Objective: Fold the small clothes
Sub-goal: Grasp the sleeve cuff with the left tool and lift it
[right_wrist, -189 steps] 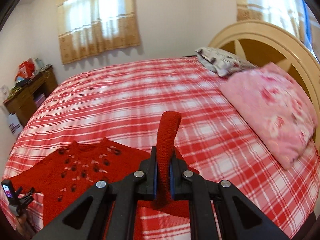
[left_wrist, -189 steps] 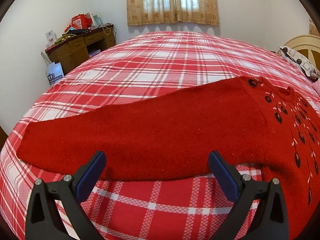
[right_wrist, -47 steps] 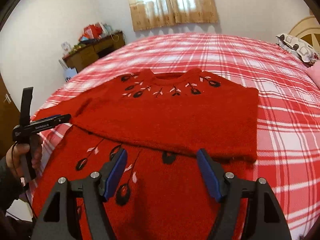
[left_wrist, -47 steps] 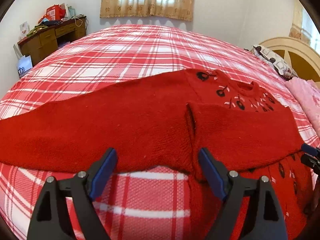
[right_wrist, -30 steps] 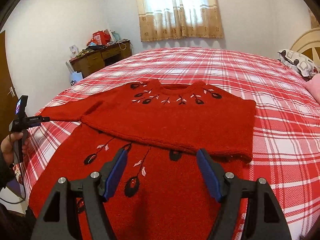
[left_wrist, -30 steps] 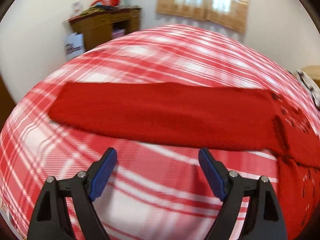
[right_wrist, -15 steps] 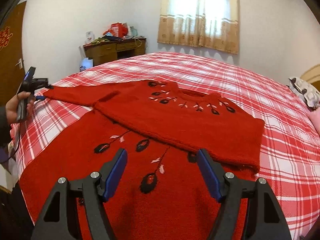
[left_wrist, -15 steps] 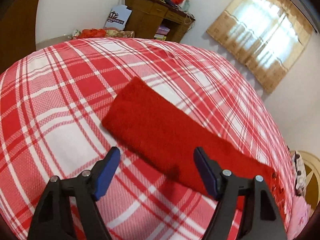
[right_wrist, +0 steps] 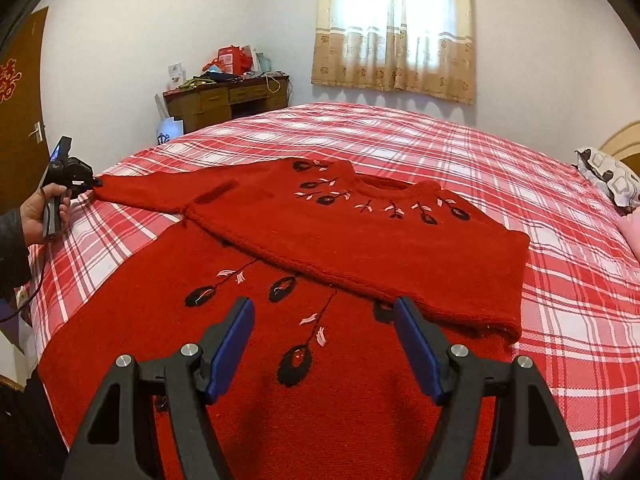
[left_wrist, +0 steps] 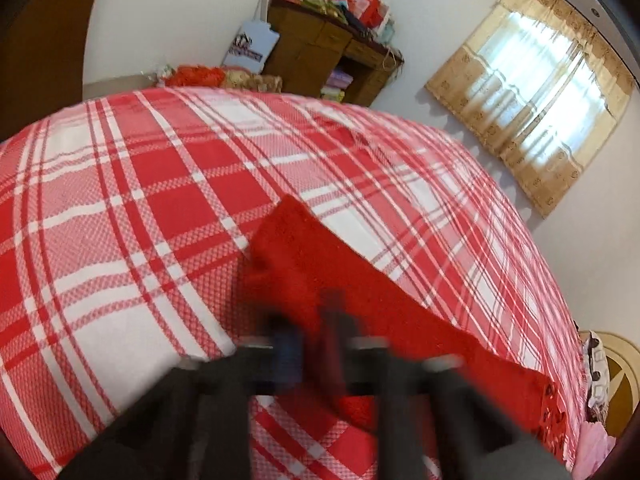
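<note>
On a red plaid bed [right_wrist: 500,152] lies a red sweater [right_wrist: 320,340], one sleeve folded across its chest. Left gripper [left_wrist: 316,344], blurred, has its jaws narrowed on the other sleeve's cuff [left_wrist: 296,252]. Right gripper [right_wrist: 324,344] hovers wide apart above the sweater's hem.

We are in a home bedroom: a plaid-covered bed [right_wrist: 520,168], curtained window [right_wrist: 394,28], cluttered wooden desk [right_wrist: 228,98], pillows [right_wrist: 608,178].
</note>
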